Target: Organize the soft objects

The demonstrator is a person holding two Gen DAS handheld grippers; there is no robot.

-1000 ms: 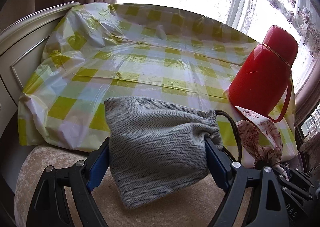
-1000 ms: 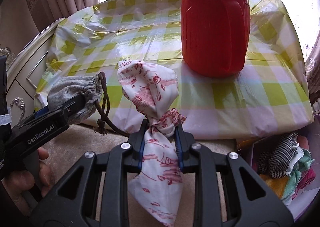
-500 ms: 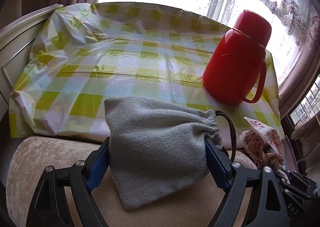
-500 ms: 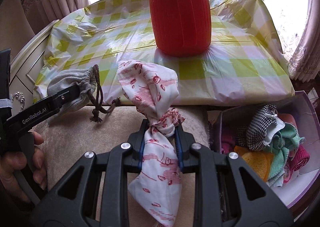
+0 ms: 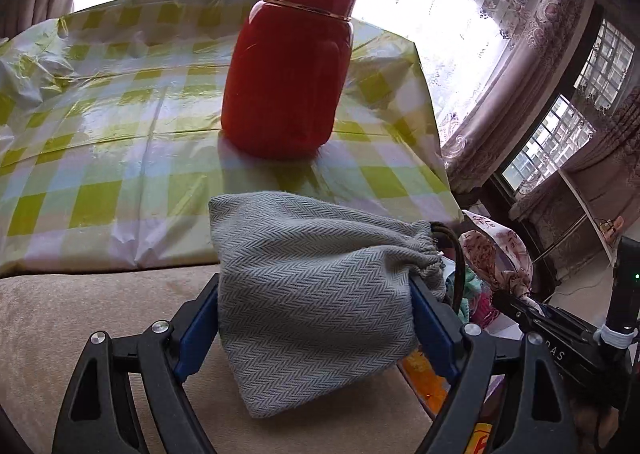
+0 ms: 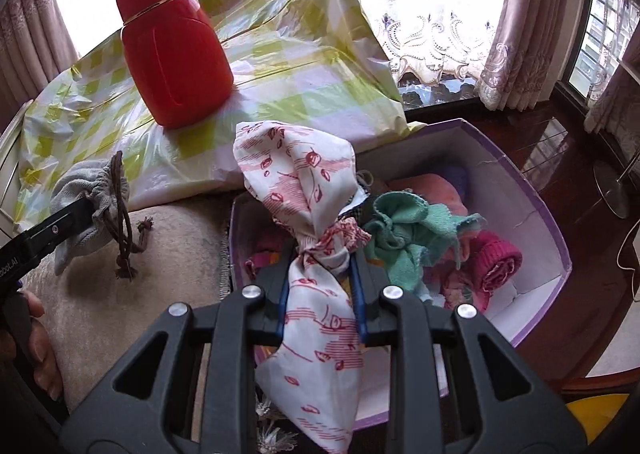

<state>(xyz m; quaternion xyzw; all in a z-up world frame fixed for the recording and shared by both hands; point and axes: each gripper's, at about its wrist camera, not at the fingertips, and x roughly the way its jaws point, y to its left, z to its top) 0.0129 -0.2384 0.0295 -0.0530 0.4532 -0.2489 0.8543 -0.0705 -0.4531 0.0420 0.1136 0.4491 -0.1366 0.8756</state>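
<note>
Grey herringbone pouch point(image 5: 316, 294) fills my left gripper point(image 5: 316, 318), the jaws spread wide and pressing both its sides, above the beige cushion point(image 5: 80, 326). My right gripper point(image 6: 320, 286) has its jaws drawn narrow, pinching the knotted red-print cloth point(image 6: 304, 190) over the purple box point(image 6: 532, 206) of rolled fabrics. "DAS" reads on the right gripper's body, "obot.AI" on the left's. Beyond, a red flask point(image 6: 172, 62) stands on the checked tablecloth point(image 5: 100, 134).

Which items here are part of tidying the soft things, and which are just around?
Job:
- grey drawstring pouch, in left gripper
- knotted floral cloth, in right gripper
- purple box of soft items

Bystanders:
- red thermos
- checked tablecloth
</note>
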